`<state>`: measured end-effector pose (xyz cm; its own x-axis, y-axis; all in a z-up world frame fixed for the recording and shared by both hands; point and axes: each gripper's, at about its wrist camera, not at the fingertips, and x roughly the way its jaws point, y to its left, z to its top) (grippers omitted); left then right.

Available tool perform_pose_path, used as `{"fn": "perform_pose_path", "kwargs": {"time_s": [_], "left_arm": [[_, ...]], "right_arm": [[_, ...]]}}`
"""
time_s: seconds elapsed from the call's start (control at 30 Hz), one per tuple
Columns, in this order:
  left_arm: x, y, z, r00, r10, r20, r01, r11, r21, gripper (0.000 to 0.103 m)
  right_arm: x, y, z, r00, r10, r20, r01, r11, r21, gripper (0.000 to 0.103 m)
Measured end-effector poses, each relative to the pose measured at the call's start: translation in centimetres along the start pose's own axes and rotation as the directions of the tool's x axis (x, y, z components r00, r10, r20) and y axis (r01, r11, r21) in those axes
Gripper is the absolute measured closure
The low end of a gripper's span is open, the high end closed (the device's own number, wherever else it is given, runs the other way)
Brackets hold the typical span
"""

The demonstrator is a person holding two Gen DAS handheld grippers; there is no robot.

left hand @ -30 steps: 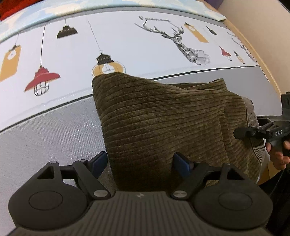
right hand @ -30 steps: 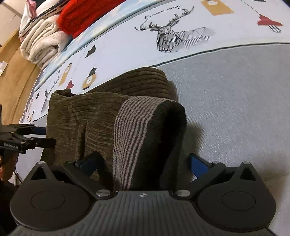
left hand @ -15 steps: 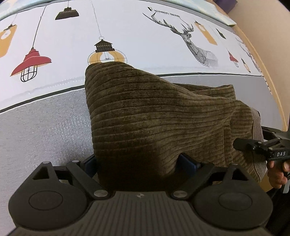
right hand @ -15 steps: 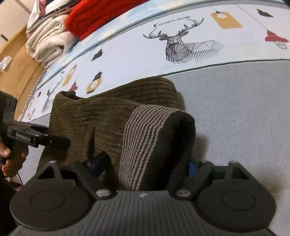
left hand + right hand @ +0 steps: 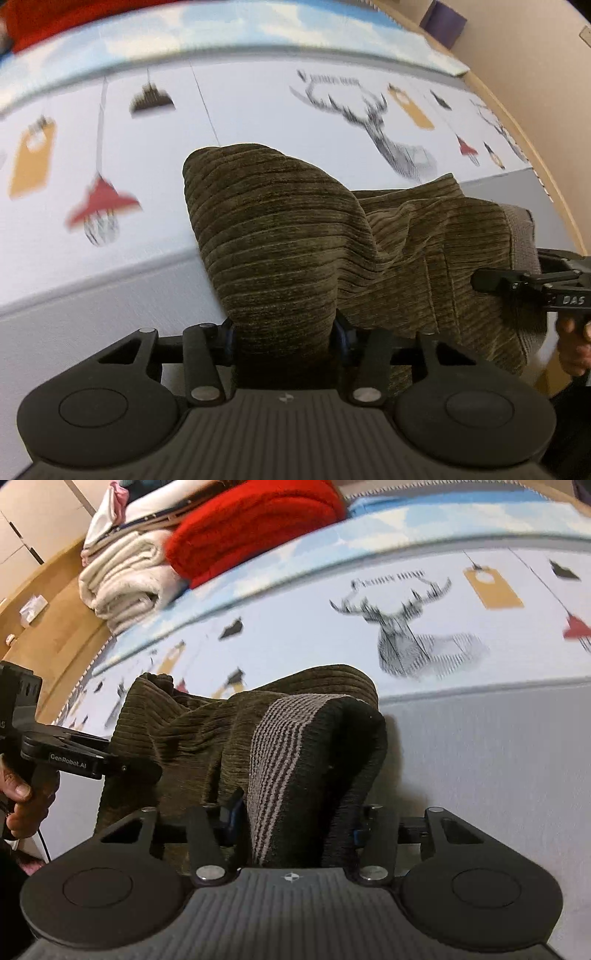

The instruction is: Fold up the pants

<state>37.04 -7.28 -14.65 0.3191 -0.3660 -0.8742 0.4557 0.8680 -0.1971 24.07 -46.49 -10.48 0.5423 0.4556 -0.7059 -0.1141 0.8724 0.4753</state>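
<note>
i have both claws clamped on the folded brown corduroy pants (image 5: 280, 236), one at each near corner of the bundle, so i can lift it evenly off the printed bed cover (image 5: 240, 110). my left claw (image 5: 282, 332) has just closed on the plain corduroy end; my right claw (image 5: 295, 816) has just closed over the striped waistband (image 5: 280, 746). the fabric buries the fingertips in both views, so how deep each bite goes is unclear. motion blur smears the background.
</note>
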Motion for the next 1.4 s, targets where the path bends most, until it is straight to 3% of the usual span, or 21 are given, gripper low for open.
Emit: {"fn": "perform_pose_path", "kwargs": {"time_s": [0.23,0.47,0.6,0.67,0.77,0.83,0.87,0.93,1.07,1.17,1.23,1.27,1.3,1.4], "left_arm": [[-2.6,3.6,4.0,0.987,0.076,0.142,-0.074,0.997,-0.020,0.051],[-4.6,6.1,7.4,0.956,0.169,0.242,-0.157,0.985,-0.069,0.051],[-4.8,7.2,8.7,0.940,0.204,0.273,-0.181,0.978,-0.108,0.050],[-4.6,7.7,9.1,0.936,0.222,0.273,-0.193,0.973,-0.129,0.044],[-4.6,7.9,9.4,0.907,0.318,0.276,-0.275,0.944,-0.185,0.031],[-4.8,7.7,9.4,0.896,0.357,0.264,-0.314,0.930,-0.193,0.027],[-4.9,7.5,9.3,0.902,0.344,0.261,-0.306,0.935,-0.178,0.027],[-4.8,6.7,9.0,0.915,0.307,0.263,-0.281,0.951,-0.131,0.027],[-3.6,4.9,7.9,0.945,0.243,0.217,-0.244,0.969,-0.023,0.028],[-1.5,4.3,6.0,0.978,0.192,0.088,-0.197,0.979,0.058,0.029],[0.9,3.8,4.1,0.978,0.205,-0.025,-0.199,0.968,0.152,0.028],[1.3,3.5,3.6,0.976,0.216,-0.018,-0.209,0.960,0.188,0.028],[1.1,3.4,3.4,0.976,0.218,-0.005,-0.213,0.959,0.189,0.028],[-0.7,5.0,4.1,0.979,0.204,0.031,-0.205,0.978,0.047,0.025]], "right_arm": [[2.2,3.2,5.0,0.994,0.031,0.106,-0.026,0.999,-0.044,0.053],[5.7,6.1,10.4,0.983,0.010,0.183,0.007,0.996,-0.090,0.054],[7.0,6.9,12.1,0.978,0.020,0.210,0.001,0.995,-0.100,0.054],[7.8,7.1,12.8,0.977,0.012,0.212,0.010,0.995,-0.104,0.054],[9.6,6.7,13.3,0.981,-0.052,0.187,0.068,0.994,-0.080,0.044],[10.7,6.2,13.3,0.970,-0.183,0.160,0.193,0.980,-0.045,0.039],[10.8,5.9,13.2,0.952,-0.261,0.159,0.268,0.963,-0.023,0.039],[9.9,5.4,13.1,0.923,-0.328,0.204,0.329,0.944,0.027,0.039],[8.9,5.8,13.1,0.950,-0.228,0.213,0.236,0.972,-0.009,0.040],[10.3,5.9,12.3,0.978,-0.186,0.090,0.191,0.980,-0.061,0.036],[12.4,5.9,11.2,0.962,-0.268,-0.044,0.261,0.957,-0.124,0.033],[13.1,5.7,10.6,0.949,-0.305,-0.083,0.291,0.945,-0.151,0.024],[13.4,5.4,10.3,0.942,-0.319,-0.102,0.304,0.942,-0.141,0.020],[12.9,4.2,10.7,0.954,-0.278,-0.114,0.280,0.960,-0.006,0.020]]}}
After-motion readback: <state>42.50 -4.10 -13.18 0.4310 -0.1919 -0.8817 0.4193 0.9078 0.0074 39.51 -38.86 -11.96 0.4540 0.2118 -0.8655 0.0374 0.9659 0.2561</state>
